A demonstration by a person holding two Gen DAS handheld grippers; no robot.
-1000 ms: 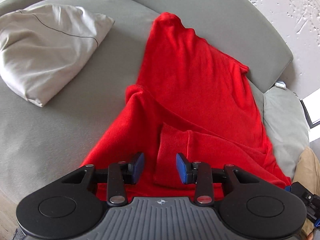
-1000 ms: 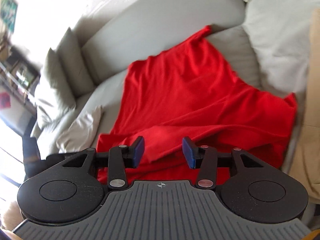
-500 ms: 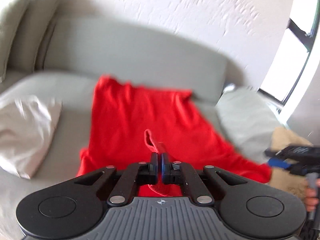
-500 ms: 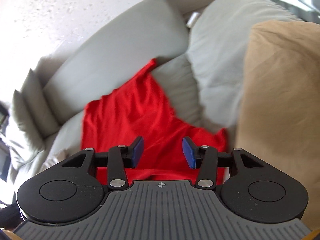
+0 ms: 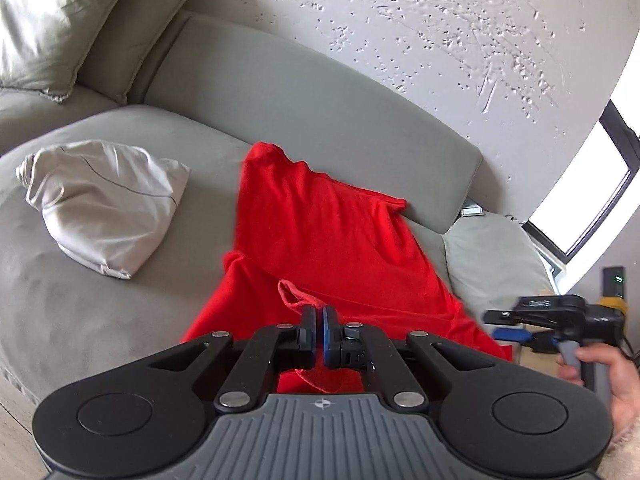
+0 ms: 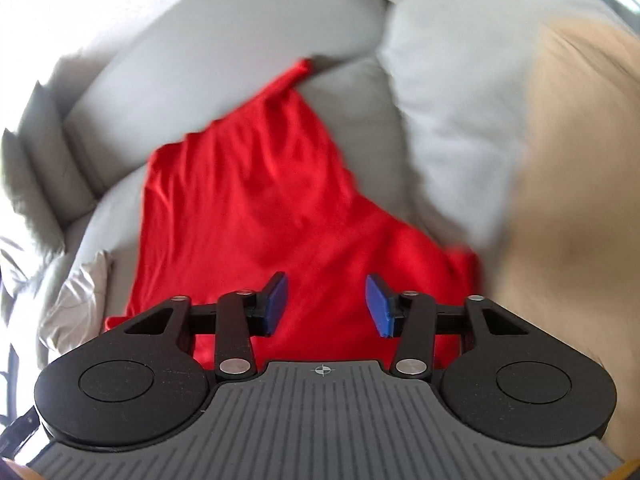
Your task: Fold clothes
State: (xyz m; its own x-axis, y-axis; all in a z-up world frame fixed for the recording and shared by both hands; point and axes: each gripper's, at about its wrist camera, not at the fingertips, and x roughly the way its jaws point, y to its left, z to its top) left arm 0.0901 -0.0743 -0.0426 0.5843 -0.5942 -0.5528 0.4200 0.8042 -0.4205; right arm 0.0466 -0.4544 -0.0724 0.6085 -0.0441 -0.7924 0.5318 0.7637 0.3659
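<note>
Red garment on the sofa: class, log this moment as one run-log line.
left gripper: shut on red garment edge | right gripper: open above it, holding nothing | garment: spread on grey sofa, unfolded

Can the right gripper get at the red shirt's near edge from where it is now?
Probably yes: the right gripper is open with red shirt directly between and below its fingers, nothing in between. The left gripper grips elsewhere.

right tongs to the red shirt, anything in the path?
Nothing visible. The right tongs stand open directly over the red knit shirt on the grey sofa, with only red fabric showing between the blue pads. The left tongs are already shut on a fold of the shirt.
</note>
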